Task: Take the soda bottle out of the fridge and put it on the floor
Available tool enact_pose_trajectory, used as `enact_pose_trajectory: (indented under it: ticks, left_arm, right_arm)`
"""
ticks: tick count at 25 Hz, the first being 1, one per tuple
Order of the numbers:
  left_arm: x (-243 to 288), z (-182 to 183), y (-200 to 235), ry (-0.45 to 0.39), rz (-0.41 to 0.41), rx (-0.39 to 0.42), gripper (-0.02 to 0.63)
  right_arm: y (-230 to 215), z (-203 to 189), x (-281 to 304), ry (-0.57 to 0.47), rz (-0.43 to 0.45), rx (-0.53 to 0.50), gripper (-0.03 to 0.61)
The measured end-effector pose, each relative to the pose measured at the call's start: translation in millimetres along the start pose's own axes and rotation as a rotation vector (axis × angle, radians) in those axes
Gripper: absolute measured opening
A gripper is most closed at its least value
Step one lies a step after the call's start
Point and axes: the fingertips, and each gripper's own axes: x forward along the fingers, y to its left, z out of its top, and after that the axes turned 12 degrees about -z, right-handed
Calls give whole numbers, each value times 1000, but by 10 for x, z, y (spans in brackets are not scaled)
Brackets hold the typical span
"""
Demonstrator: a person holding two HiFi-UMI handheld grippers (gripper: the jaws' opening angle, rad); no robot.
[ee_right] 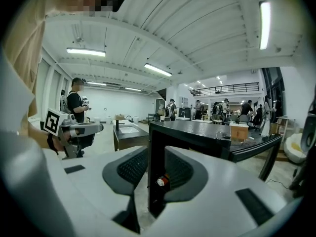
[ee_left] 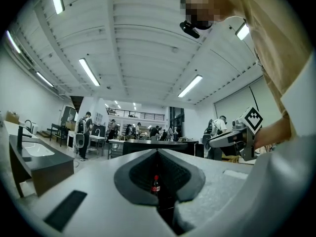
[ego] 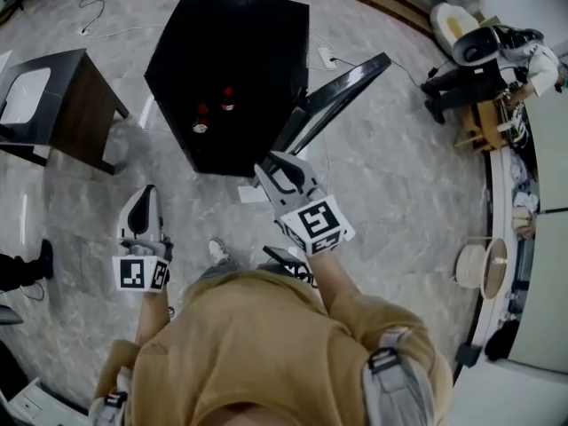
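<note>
Soda bottle [ee_left: 156, 184] standing upright inside the open black fridge [ego: 257, 34], untouched, sighted through the thin slit between the left gripper's [ego: 145, 195] fingers. Fridge door [ego: 342, 91] swung wide to the person's right; both grippers held short of the opening. Left gripper: tips drawn together, nothing between them. Right gripper [ego: 277, 165]: jaws partly apart and empty, the fridge's front edge showing in the gap. Step in hand, as judged: the reach into the cabinet. Good practice is to widen the right jaws past the bottle's girth before entry, approach level, and close on the body below the neck, since other red-capped bottles appear to stand close by and could be knocked. Lift the bottle clear before drawing it out toward the pale floor [ego: 399, 176].
</note>
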Motion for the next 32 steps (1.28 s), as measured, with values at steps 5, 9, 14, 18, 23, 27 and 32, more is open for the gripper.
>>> enact_pose_trajectory:
  ticks: [5,9,14,18,23,27,32]
  left_arm:
    - [102,-77,290,6,-55,-30,0]
    - [192,-154,411,8,-86,-47,0]
    - [345,-189,371,21,-99,-51,0]
    - [518,-227,277,48,-71,-34,0]
    - [590,-564,291,82,-35,-43,0]
    - [668,-889,376,122,-2,-72,0]
    - [820,-1217,374,130,18,-98,0]
  right_arm:
    - [-11,87,212,-3,-61,-23,100]
    - [-15,37,309,15,-88,-24,121]
    - [-62,-107,448,49,-72,-15,133]
    - [-218,-295,687,55,-32,18,147]
    - [-232,-917,1284,91,20,36,188]
    - [-359,-1475,1849,138,1,67,216]
    - [-493,-1801,2340,142,-62,91,232]
